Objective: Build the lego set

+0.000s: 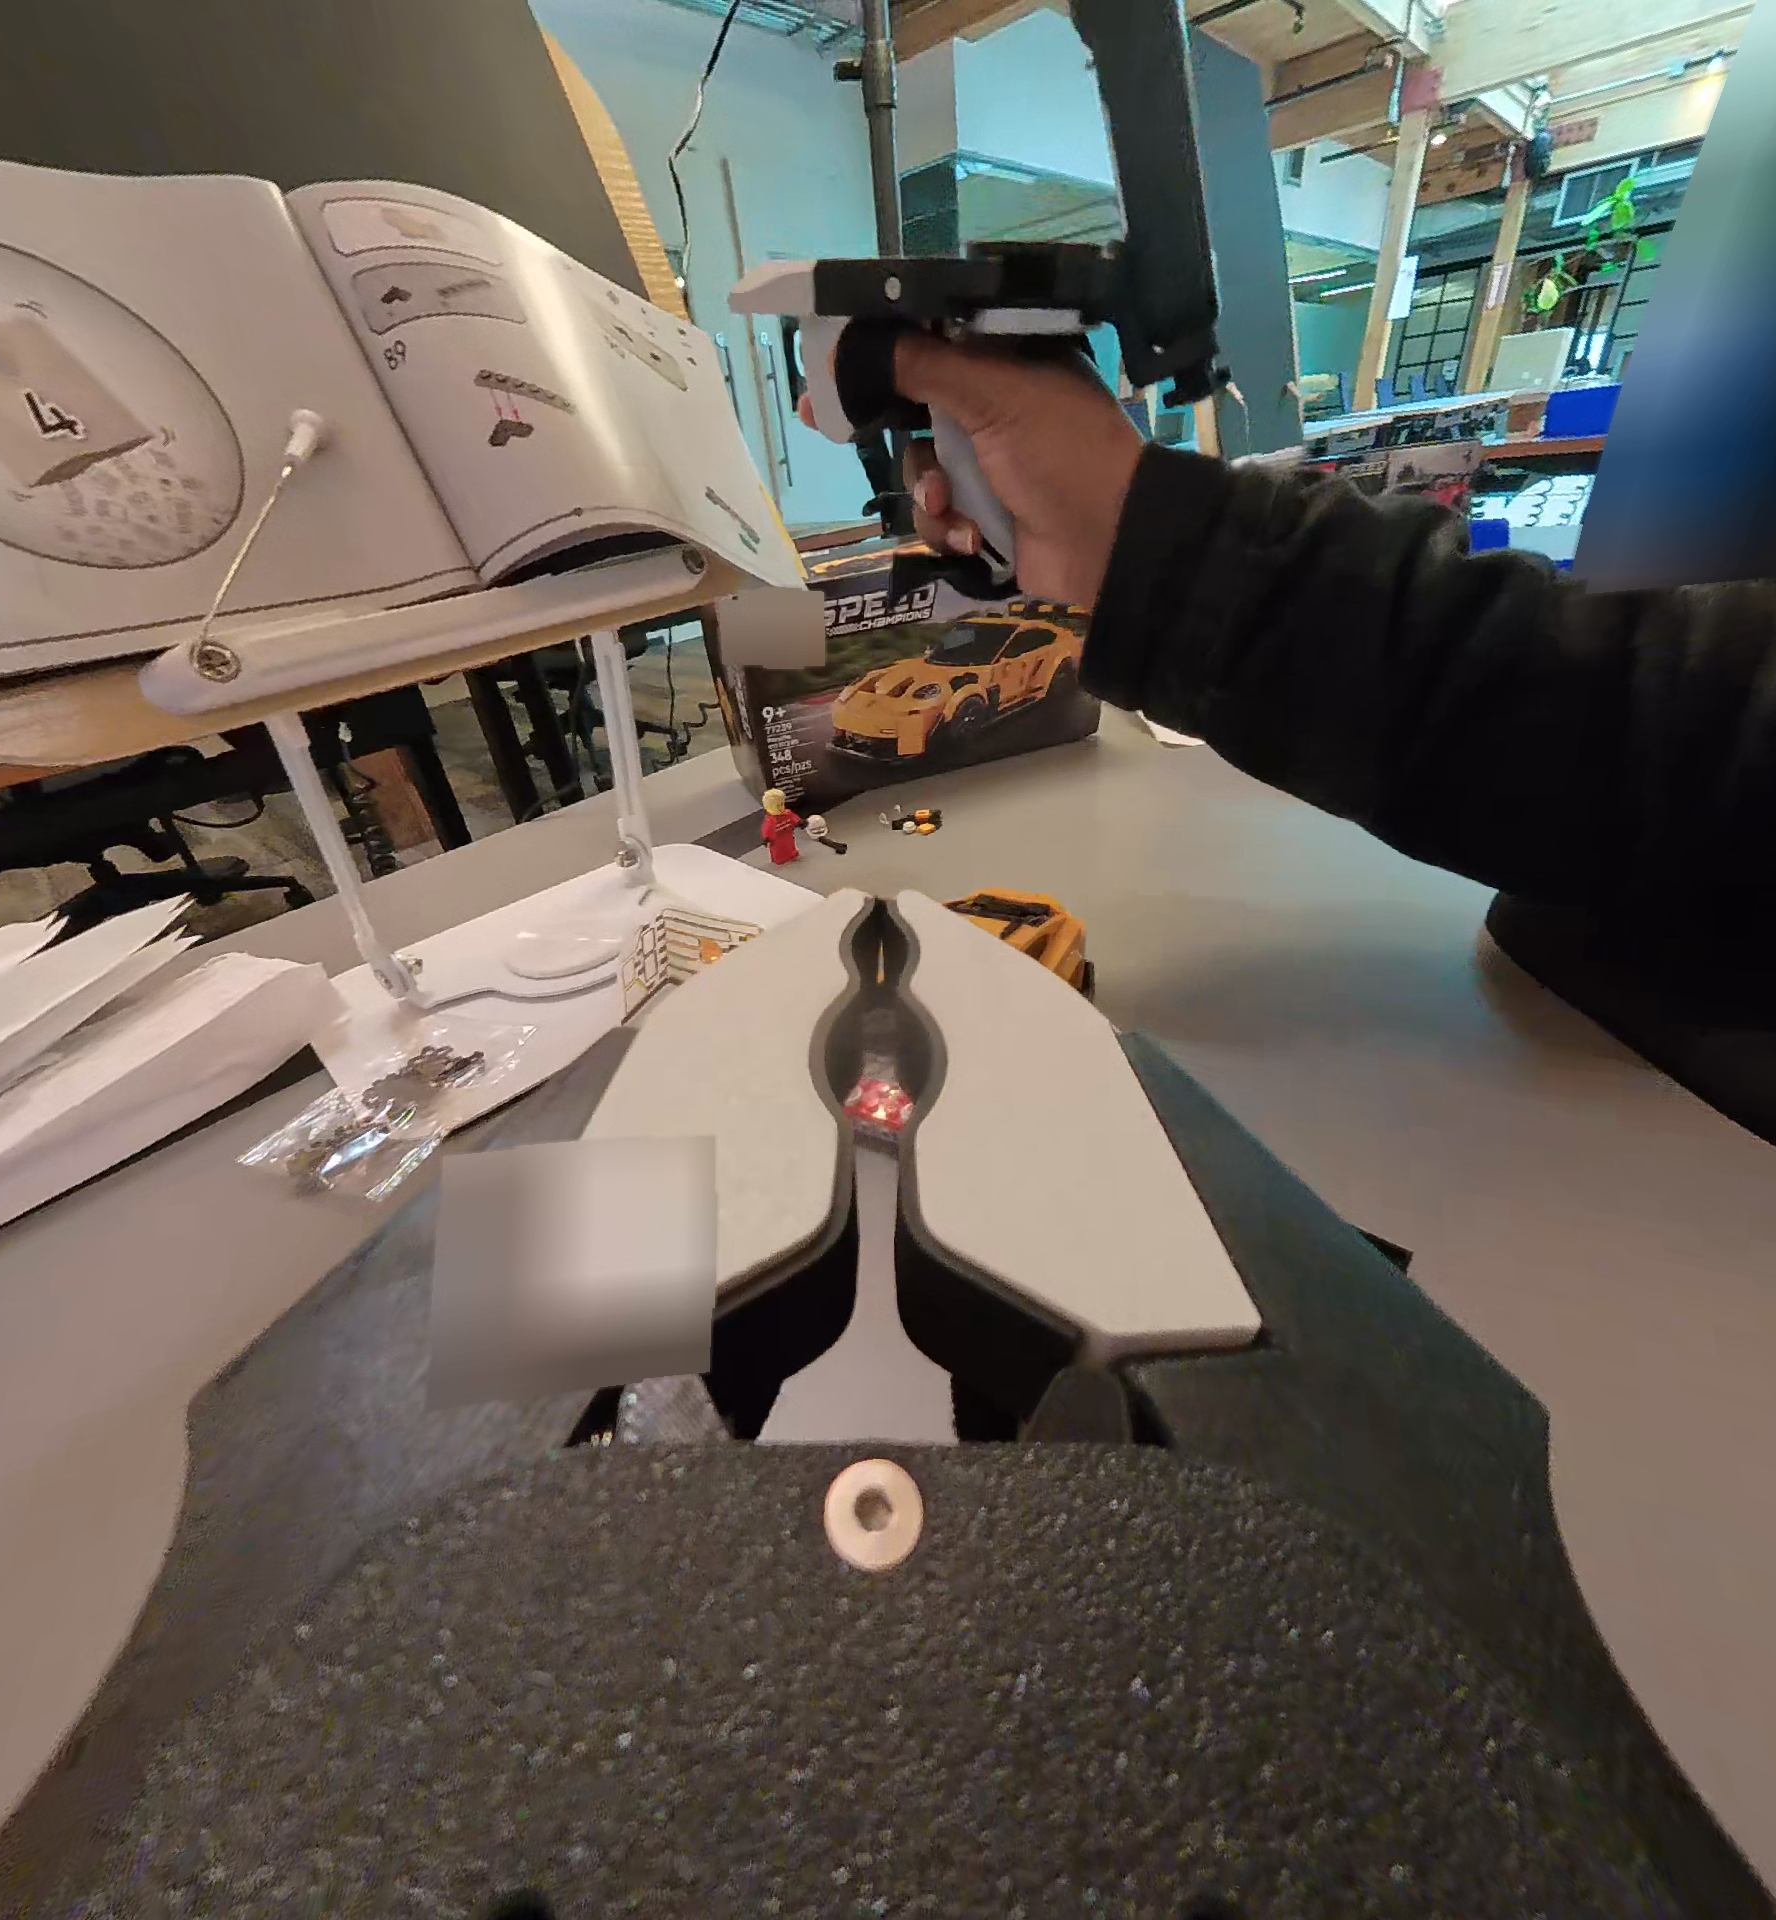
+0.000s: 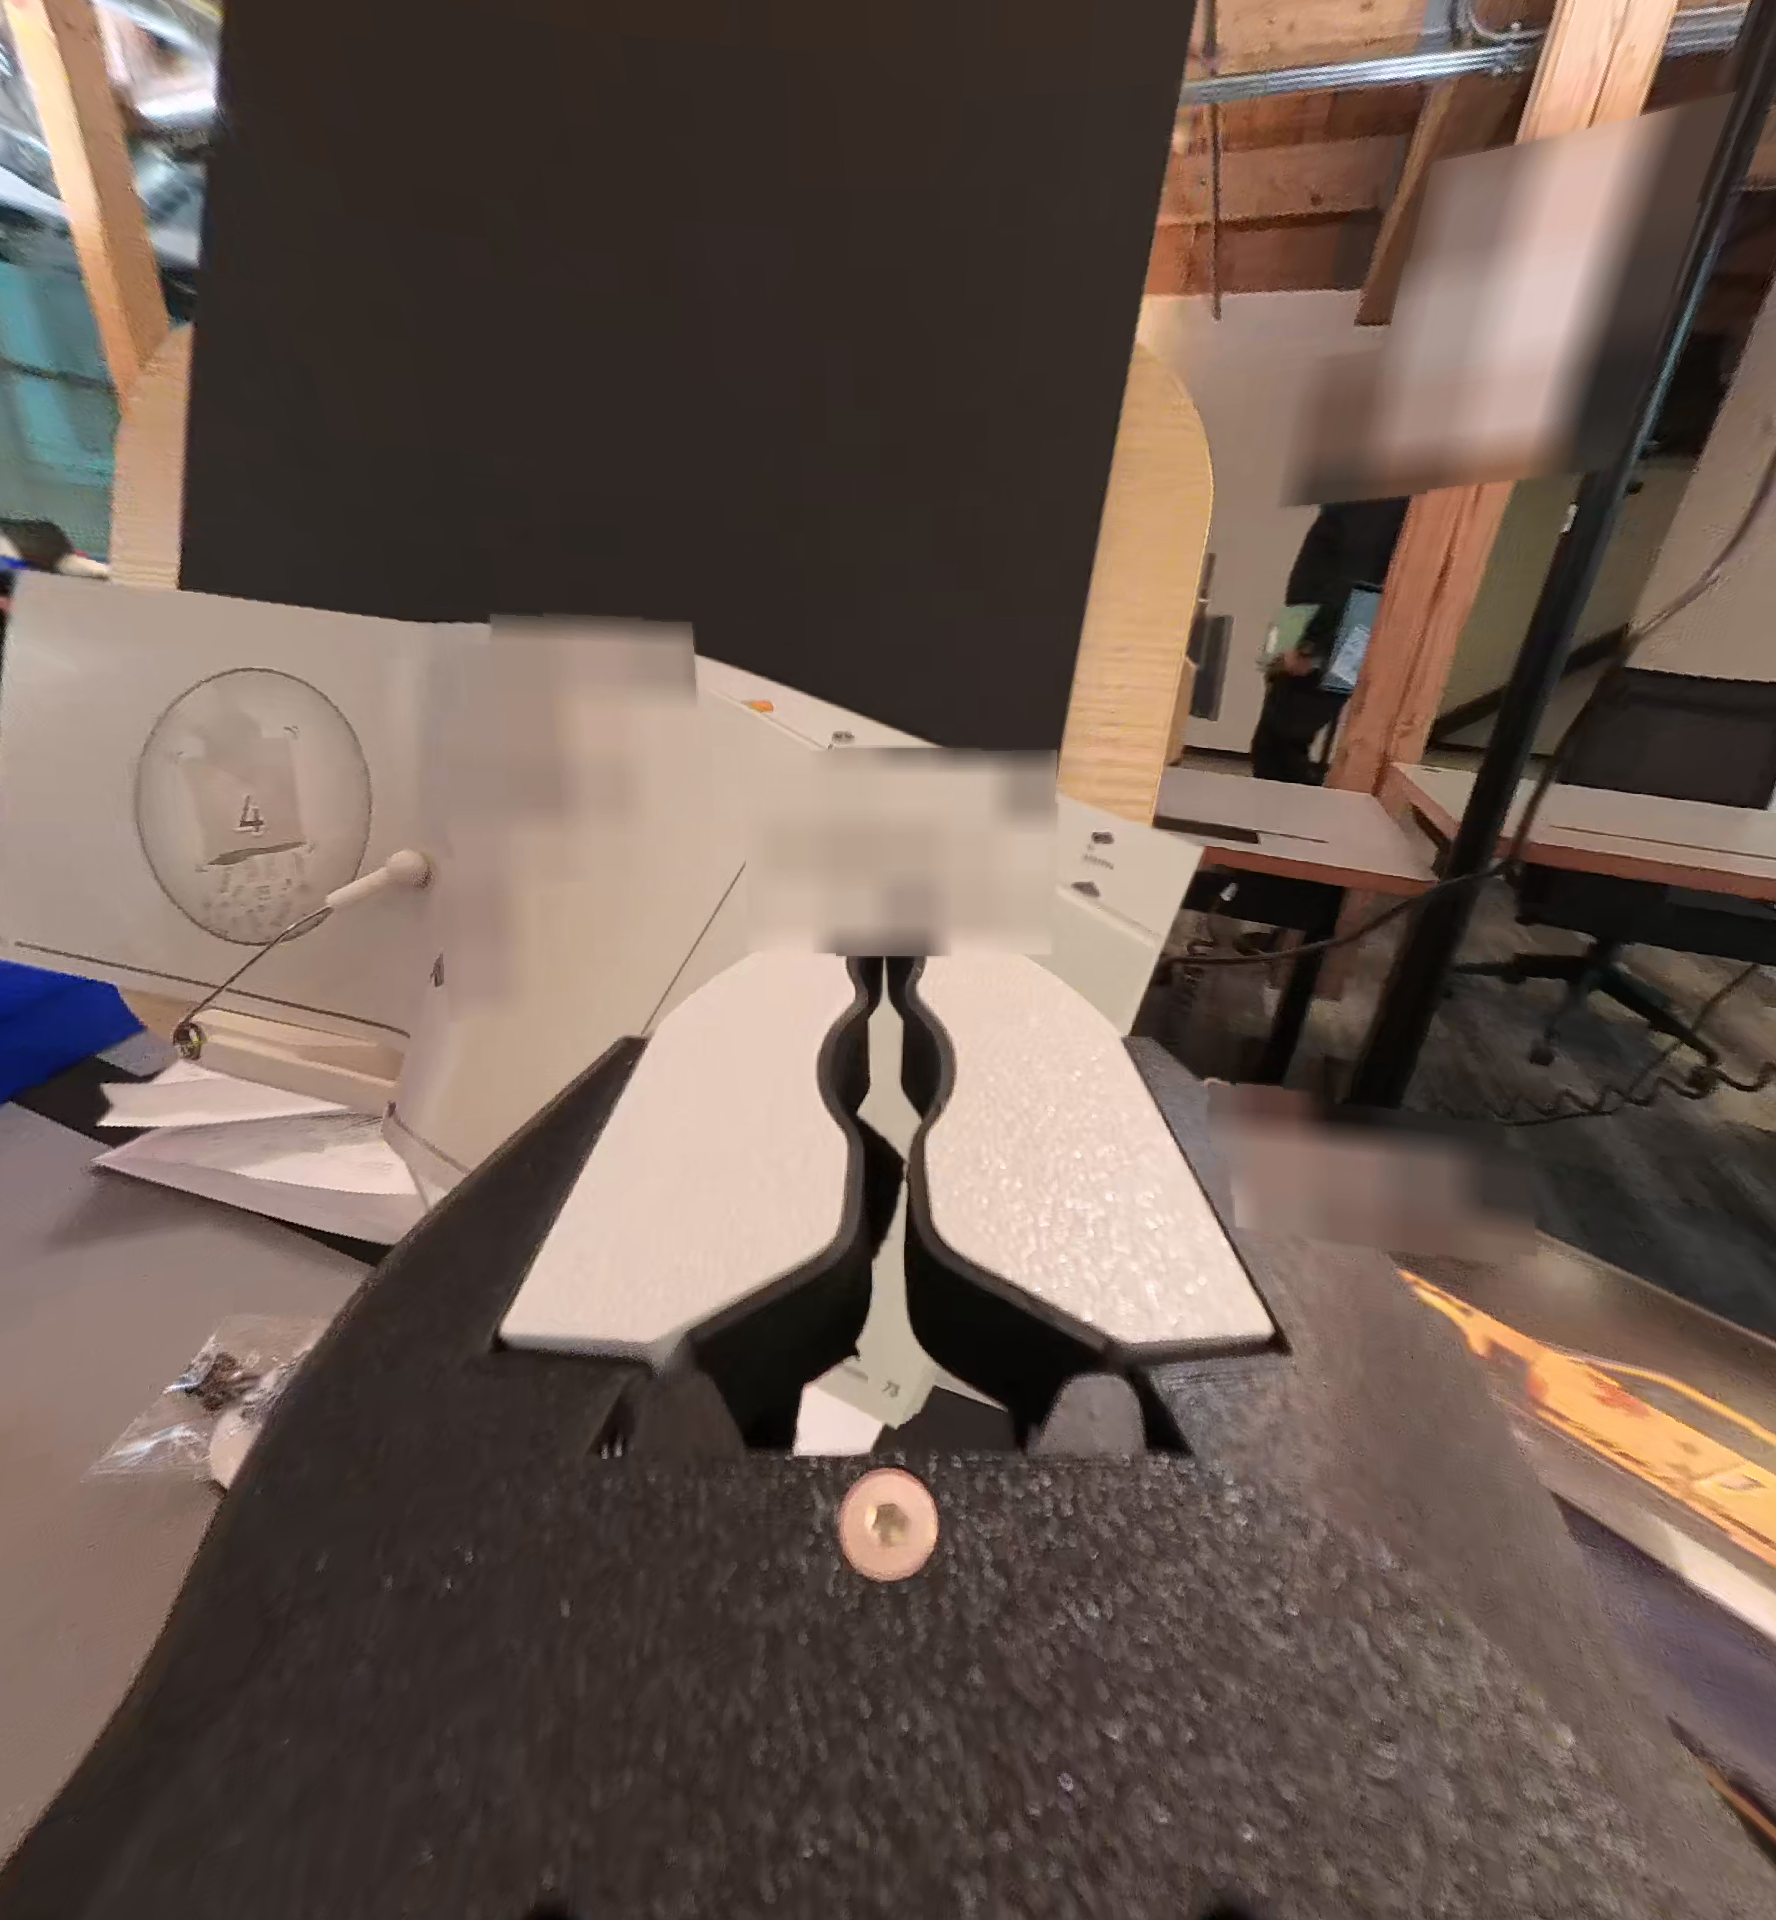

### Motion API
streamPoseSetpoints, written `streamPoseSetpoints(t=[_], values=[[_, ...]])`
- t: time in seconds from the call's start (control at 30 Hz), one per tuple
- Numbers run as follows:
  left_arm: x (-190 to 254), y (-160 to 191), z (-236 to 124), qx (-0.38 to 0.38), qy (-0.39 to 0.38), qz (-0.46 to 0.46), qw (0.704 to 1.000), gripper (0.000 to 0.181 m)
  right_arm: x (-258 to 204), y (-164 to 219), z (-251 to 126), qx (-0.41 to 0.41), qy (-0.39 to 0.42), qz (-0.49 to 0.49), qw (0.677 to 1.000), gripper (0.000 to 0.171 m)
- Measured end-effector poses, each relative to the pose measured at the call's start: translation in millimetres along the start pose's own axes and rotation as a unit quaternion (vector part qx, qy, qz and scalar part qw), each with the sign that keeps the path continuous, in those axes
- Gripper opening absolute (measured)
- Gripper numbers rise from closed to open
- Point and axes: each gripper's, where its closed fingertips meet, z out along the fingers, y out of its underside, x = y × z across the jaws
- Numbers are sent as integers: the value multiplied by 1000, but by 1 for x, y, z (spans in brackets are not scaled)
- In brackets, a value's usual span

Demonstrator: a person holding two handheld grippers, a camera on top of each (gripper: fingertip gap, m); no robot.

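My left gripper (image 1: pixel 882 920) hangs low over the grey table (image 1: pixel 1279 935) with its fingertips closed together. A small red translucent piece (image 1: pixel 876 1103) shows through the oval gap between the fingers; I cannot tell if it is held. The partly built yellow car (image 1: pixel 1031 928) sits just right of the tips, partly hidden by them. A hand holds my right gripper (image 1: pixel 759 296) high at the right edge of the open instruction booklet (image 1: pixel 240 416). In the right wrist view that gripper (image 2: pixel 886 968) is shut on a booklet page (image 2: pixel 889 1288) that runs between its fingers.
The booklet rests on a white stand (image 1: pixel 572 935). The set's box (image 1: pixel 925 675) stands behind, with a red minifigure (image 1: pixel 780 826) and small loose parts (image 1: pixel 915 821) in front. A clear parts bag (image 1: pixel 375 1112), a sticker sheet (image 1: pixel 676 951) and white paper bags (image 1: pixel 84 1018) lie left. A dark sleeve (image 1: pixel 1486 707) crosses right. The grippers' ends are close to 30 cm from one another.
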Motion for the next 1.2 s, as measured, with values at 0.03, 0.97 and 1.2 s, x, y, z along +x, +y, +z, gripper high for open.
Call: streamPoseSetpoints(t=[0.03,0.97,1.2], values=[[-1,0,0,1,-1,-2,1000,0,-1,4,1,0,-8,2,1000,0],[-19,2,9,11,-61,-62,996,0,-13,3,29,6,-36,-46,998,0],[-19,4,10,5,-48,-72,996,0,-5,6,31,3,-30,-49,998,0]])
